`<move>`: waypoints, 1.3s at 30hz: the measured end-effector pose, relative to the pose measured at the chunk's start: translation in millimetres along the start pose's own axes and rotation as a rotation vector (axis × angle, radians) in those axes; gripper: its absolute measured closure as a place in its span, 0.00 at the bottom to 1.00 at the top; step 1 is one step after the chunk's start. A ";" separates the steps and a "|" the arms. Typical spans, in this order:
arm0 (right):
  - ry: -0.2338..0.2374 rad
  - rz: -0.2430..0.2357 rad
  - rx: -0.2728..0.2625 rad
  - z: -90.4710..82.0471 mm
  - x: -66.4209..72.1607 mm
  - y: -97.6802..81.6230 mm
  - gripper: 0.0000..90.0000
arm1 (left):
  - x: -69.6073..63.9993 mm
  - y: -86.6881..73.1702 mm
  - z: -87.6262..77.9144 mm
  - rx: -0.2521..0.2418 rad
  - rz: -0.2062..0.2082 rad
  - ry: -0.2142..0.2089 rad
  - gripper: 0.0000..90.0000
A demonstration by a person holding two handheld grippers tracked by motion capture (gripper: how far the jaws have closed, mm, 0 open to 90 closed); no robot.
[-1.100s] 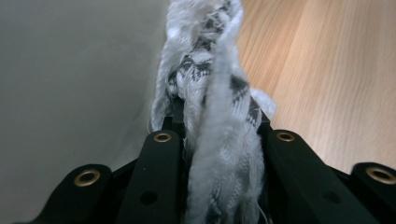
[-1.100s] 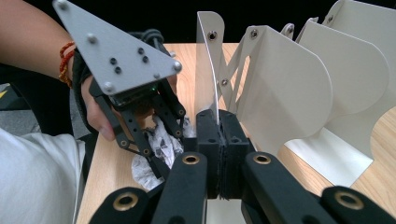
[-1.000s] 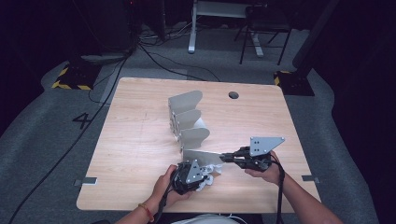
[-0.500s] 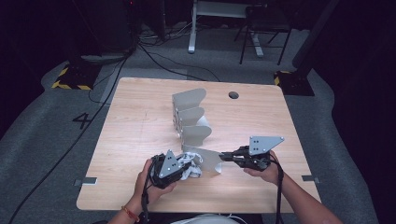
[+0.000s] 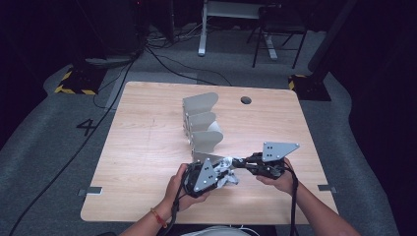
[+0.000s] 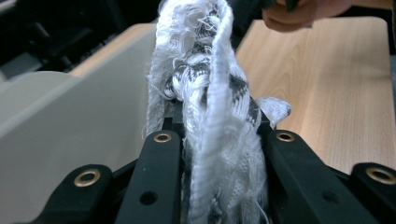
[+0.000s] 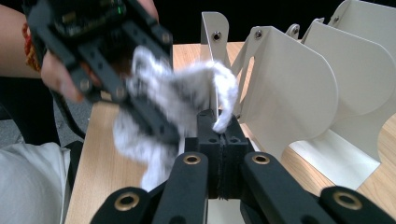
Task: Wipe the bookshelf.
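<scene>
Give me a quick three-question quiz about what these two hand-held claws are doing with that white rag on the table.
1. True or false: both grippers grip the same white cloth.
2. What stands on the table just beyond the cloth?
A. a grey divider rack
B. a stack of plates
C. a water jug
3. Which gripper has its jaws pressed almost together on a thin edge of the cloth?

Key
1. True: the left gripper holds a thick bunch, the right gripper pinches an edge.
2. A, the grey divider rack.
3. The right gripper.
</scene>
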State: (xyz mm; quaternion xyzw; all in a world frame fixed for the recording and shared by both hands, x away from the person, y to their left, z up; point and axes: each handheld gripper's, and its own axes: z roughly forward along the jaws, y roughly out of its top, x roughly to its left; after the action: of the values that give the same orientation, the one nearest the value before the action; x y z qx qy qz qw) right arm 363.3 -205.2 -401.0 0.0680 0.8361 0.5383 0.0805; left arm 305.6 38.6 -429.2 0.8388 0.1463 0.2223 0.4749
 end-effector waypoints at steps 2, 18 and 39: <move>-0.002 0.000 -0.001 -0.3 -0.5 -0.2 1.00 | -1.7 -3.7 7.3 0.021 0.002 -0.019 0.83; -0.010 0.005 -0.006 -0.3 -1.3 -1.4 1.00 | 25.5 -39.7 -17.2 0.161 -0.112 0.045 0.82; -0.027 0.036 -0.014 1.1 -3.3 -2.1 1.00 | 24.9 23.4 -33.0 -0.127 -0.065 0.109 0.82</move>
State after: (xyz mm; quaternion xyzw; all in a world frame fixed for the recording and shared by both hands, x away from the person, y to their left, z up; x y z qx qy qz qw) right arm 366.7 -205.8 -403.1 0.0898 0.8299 0.5444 0.0824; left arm 310.9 62.2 -388.3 0.7885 0.1845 0.2609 0.5256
